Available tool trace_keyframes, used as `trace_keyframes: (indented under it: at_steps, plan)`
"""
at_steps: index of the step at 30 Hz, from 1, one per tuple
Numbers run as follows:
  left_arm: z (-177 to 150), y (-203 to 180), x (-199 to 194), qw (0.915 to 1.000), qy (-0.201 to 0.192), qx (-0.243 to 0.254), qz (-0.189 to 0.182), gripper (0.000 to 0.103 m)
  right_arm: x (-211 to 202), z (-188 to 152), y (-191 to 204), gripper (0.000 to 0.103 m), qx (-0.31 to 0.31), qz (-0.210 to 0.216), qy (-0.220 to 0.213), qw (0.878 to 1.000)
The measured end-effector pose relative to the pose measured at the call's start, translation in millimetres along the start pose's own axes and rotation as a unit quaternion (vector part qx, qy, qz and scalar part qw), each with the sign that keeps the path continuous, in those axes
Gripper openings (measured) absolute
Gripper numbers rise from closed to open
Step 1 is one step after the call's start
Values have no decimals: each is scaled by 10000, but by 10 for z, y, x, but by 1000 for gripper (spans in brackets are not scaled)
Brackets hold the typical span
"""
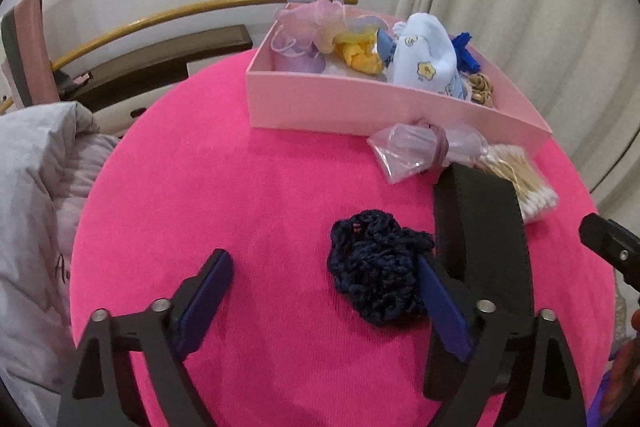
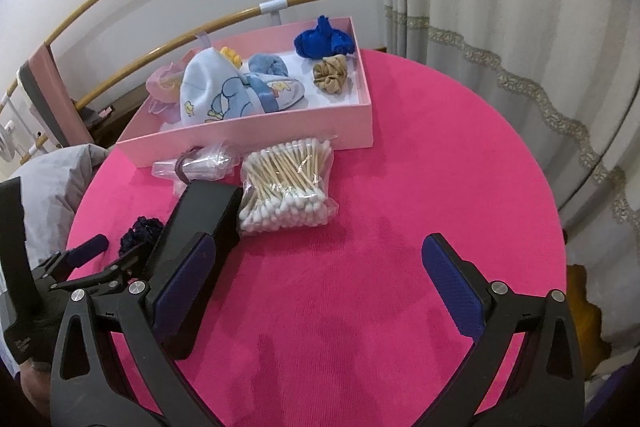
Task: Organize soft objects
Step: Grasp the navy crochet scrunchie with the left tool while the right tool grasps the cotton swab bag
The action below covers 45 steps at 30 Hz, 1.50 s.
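This looks like a home, most likely a bedroom. Long pale curtains [image 2: 500,27] with a lace trim hang to the floor at the right. A white rack with curved wooden rails [image 1: 192,7] stands against a plain wall, beside dark wooden furniture [image 1: 160,67]. Rumpled grey bedding [image 1: 36,187] lies at the left. The round desk [image 2: 400,187] wears a bright pink plush cover and carries a pink box [image 2: 280,131] of scrunchies and baby socks, plus a bag of cotton swabs [image 2: 286,187].
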<state>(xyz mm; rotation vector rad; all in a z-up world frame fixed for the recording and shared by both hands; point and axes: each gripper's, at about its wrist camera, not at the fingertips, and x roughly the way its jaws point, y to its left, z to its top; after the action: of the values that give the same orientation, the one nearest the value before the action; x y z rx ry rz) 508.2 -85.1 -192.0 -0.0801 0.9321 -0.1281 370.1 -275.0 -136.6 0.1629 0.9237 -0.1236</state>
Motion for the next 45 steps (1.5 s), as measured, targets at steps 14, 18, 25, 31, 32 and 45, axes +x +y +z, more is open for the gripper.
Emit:
trace_keyframes:
  at_steps: [14, 18, 25, 31, 32, 45]
  plan:
    - [16, 32, 31, 9991, -170, 147, 358, 80, 594, 144, 115, 100, -349, -95, 434, 9984]
    - [21, 33, 29, 9991, -164, 174, 352, 81, 670, 155, 143, 100, -449, -173, 429, 9979]
    - [17, -8, 36, 9987, -197, 326, 326, 78, 745, 202, 219, 89, -675, -436, 324, 9962]
    - [-8, -46, -13, 9987, -217, 468, 33, 44, 672, 208, 193, 48, -655, -378, 200, 9969]
    - [-15, -67, -24, 9985, -210, 498, -22, 34, 654, 203, 170, 45, -616, -346, 190, 9973]
    - [11, 19, -172, 9990, -41, 266, -355, 10, 364, 41, -143, 42, -119, -153, 139, 9997]
